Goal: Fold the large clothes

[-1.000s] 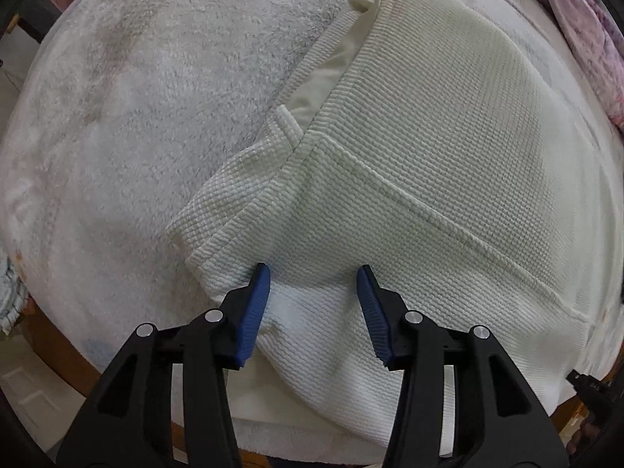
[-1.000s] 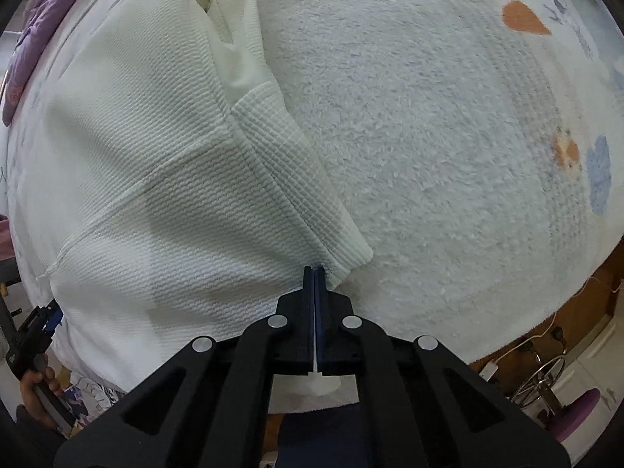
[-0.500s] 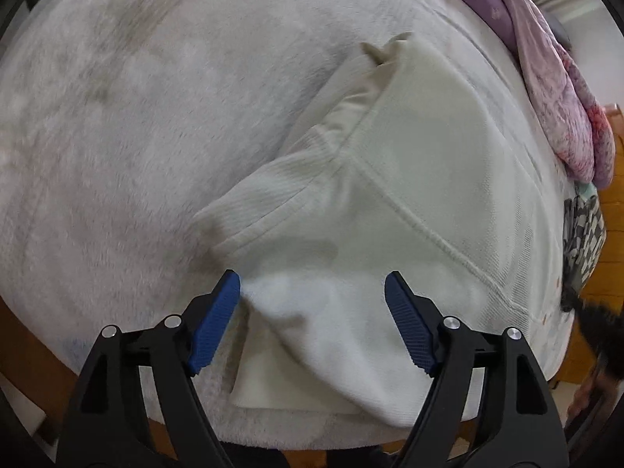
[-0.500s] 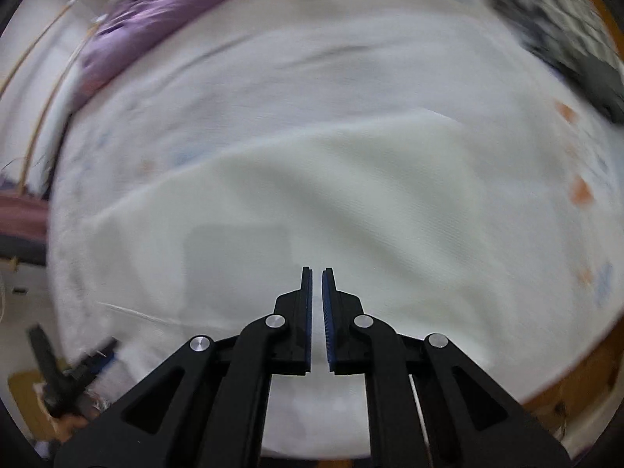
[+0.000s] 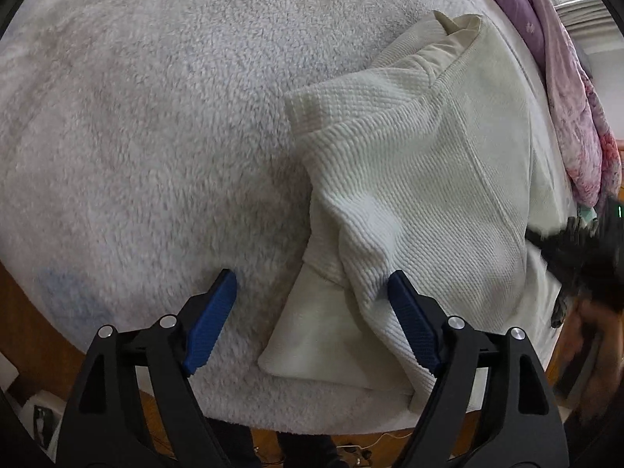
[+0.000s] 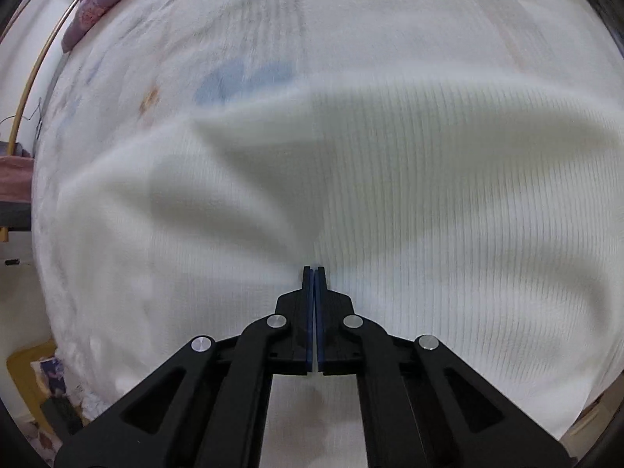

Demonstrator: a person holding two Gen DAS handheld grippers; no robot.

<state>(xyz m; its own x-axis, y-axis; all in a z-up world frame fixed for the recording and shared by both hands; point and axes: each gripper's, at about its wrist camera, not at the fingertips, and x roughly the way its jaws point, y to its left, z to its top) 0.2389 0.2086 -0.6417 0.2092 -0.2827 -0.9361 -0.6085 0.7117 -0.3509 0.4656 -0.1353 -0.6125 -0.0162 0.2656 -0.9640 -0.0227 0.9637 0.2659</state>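
A cream waffle-knit garment [image 5: 421, 179] lies partly folded on the fluffy white blanket [image 5: 148, 124]. My left gripper [image 5: 312, 292] is open over the garment's near left edge, holding nothing. In the right wrist view the same garment [image 6: 390, 195] fills the middle, blurred by motion. My right gripper [image 6: 314, 273] is shut, its tips over the knit; no cloth shows between the pads. The right gripper also shows as a dark blur at the right edge of the left wrist view [image 5: 585, 257].
Purple and pink bedding [image 5: 561, 89] is piled along the far right of the bed. The blanket's near edge [image 5: 273, 425] drops to a wooden floor. In the right wrist view a purple quilt [image 6: 101, 0] lies at the far left, with blue and orange prints [image 6: 234, 78] on the blanket.
My left gripper opened wider and swung left, so the garment now sits to its right. My right gripper let go of the garment's corner, swung over the garment and stays shut.
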